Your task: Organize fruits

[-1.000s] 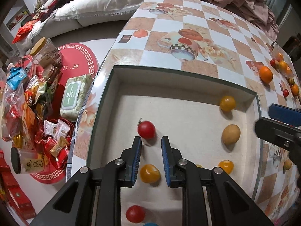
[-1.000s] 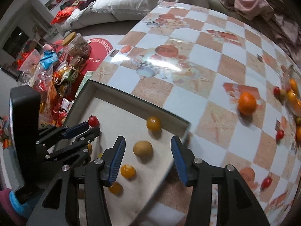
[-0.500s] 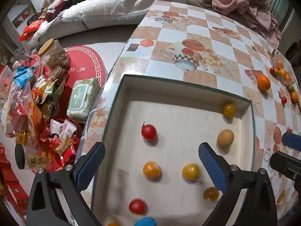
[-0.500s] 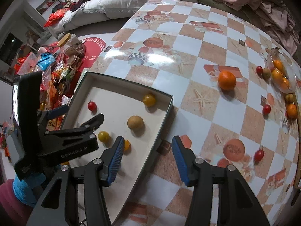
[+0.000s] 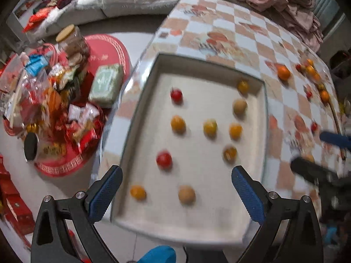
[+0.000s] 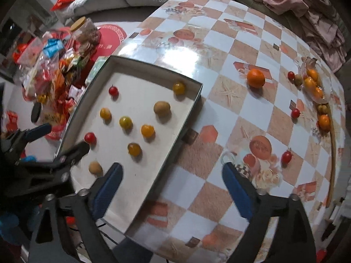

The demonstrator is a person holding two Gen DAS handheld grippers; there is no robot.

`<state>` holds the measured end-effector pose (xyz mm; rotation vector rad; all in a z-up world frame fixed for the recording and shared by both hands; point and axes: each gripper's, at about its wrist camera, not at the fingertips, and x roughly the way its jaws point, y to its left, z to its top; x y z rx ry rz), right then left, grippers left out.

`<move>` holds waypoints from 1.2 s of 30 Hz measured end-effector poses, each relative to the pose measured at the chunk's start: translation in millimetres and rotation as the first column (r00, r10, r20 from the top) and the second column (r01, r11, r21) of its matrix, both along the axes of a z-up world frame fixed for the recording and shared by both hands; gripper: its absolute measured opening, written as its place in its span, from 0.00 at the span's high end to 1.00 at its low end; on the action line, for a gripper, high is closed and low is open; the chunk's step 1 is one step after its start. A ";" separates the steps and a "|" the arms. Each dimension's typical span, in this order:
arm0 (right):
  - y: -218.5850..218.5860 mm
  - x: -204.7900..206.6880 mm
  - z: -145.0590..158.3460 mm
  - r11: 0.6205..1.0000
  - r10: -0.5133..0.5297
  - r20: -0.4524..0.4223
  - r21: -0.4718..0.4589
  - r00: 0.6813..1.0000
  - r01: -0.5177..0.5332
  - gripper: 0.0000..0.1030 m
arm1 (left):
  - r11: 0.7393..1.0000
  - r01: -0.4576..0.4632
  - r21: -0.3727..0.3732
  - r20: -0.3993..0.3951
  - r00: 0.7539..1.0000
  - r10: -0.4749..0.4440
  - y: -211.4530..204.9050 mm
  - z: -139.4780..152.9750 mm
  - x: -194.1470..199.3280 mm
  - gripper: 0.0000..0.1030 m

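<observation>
Since a second earlier, my left gripper [image 5: 176,194] had let go of the orange tomato [image 5: 178,123] and lifted, its jaws wide apart and empty above the tray [image 5: 140,100]. My right gripper [image 6: 172,189] had its jaws opening, nothing between them, over the tray's right edge and the checkered surface [image 6: 221,50]. Nearest me in the tray lay a yellow fruit [image 5: 137,192] and a tan one [image 5: 186,194], then two red tomatoes [image 5: 163,159] among yellow and orange ones. Farther right on the surface, well apart from the tray, sat an orange [image 6: 255,78] and loose cherry tomatoes [image 6: 287,156], with more fruit by a plastic bag [image 6: 310,64].
</observation>
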<state>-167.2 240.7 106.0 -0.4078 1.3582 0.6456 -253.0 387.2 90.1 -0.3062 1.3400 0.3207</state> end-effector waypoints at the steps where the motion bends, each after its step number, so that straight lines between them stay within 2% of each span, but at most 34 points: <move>1: 0.7 -2.8 3.5 1.000 0.010 0.006 -0.006 1.000 -0.010 0.04 | 1.000 0.003 -0.001 -0.010 1.000 -0.003 -3.0 2.2 -5.7 0.03; 2: 1.4 -5.0 6.6 1.000 0.017 0.006 -0.014 1.000 -0.017 0.00 | 1.000 0.008 -0.003 -0.020 1.000 -0.008 -6.0 4.5 -10.7 0.03; 11: 2.9 -20.9 30.4 0.999 0.033 0.017 -0.028 0.999 -0.033 0.00 | 0.998 0.059 -0.022 -0.080 0.995 -0.061 -23.0 22.0 -44.0 0.01; 20: 0.6 -34.9 47.3 0.998 0.050 0.038 -0.026 0.998 -0.049 0.00 | 0.994 0.096 0.051 -0.026 0.995 -0.095 -27.4 48.5 -48.0 0.01; 36: 1.0 -36.5 60.6 0.999 0.051 0.086 -0.023 0.995 -0.049 0.00 | 0.987 0.135 0.087 -0.012 0.991 -0.134 -34.9 59.1 -41.5 0.01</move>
